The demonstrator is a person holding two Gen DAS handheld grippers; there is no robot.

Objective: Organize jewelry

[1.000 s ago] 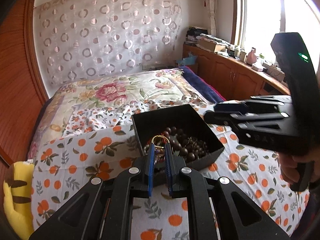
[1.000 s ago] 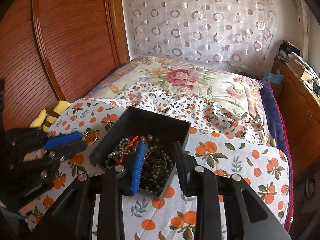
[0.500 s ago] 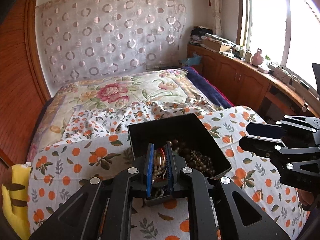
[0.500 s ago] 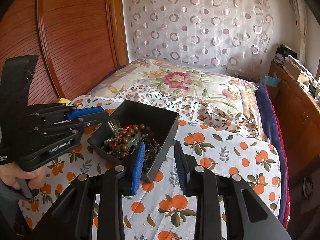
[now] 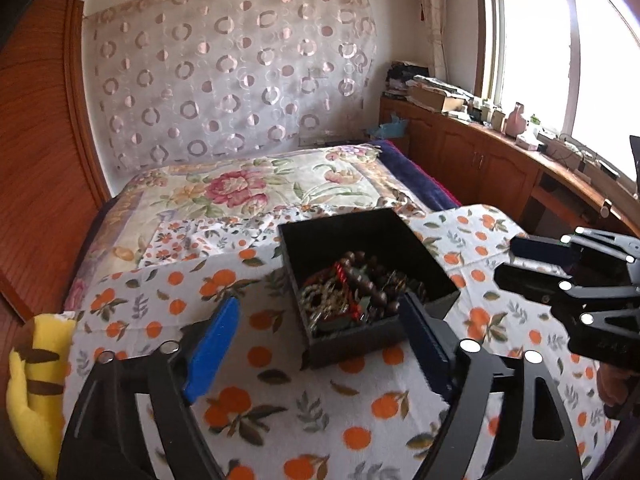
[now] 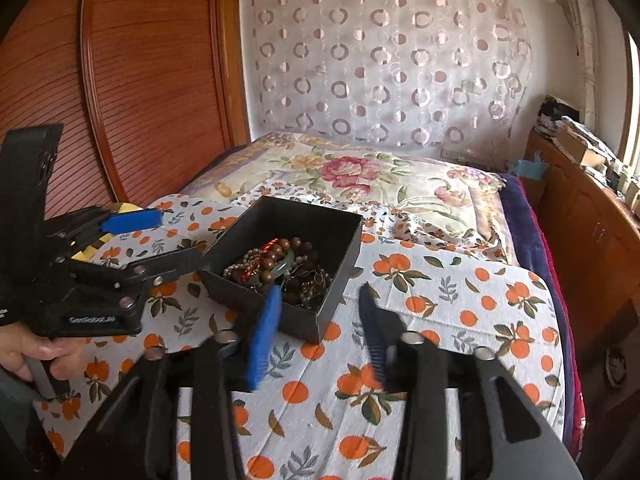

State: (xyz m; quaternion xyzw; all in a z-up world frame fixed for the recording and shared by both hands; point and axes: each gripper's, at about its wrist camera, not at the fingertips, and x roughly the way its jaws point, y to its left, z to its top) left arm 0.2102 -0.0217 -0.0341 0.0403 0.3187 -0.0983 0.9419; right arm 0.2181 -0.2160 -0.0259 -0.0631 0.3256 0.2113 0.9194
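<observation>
A black open box (image 5: pixel 352 340) sits on the orange-print sheet, holding a heap of bead bracelets and chains (image 5: pixel 352 292). My left gripper (image 5: pixel 320 316) hovers just short of the box's near wall. Its jaws are opening wide and nothing is between the blue pads. In the right wrist view the same box (image 6: pixel 230 240) and jewelry heap (image 6: pixel 280 268) lie ahead. My right gripper (image 6: pixel 320 294) is near the box's front corner, its jaws opening and holding nothing. The left gripper (image 6: pixel 176 236) shows at the box's left side, the right gripper (image 5: pixel 508 262) to the right of the box.
The orange-print sheet (image 5: pixel 280 400) covers the near bed, with a floral quilt (image 5: pixel 240 188) behind it. A yellow plush toy (image 5: pixel 36 380) lies at the left edge. Wooden panelling (image 6: pixel 140 80) stands on the left, a cluttered wooden cabinet (image 5: pixel 500 168) on the right. A hand (image 6: pixel 36 352) holds the left gripper.
The left gripper, earlier shut on a gold and bead piece over the box, has opened wide and the piece is gone from its pads. The right jaws have widened and shifted right.
</observation>
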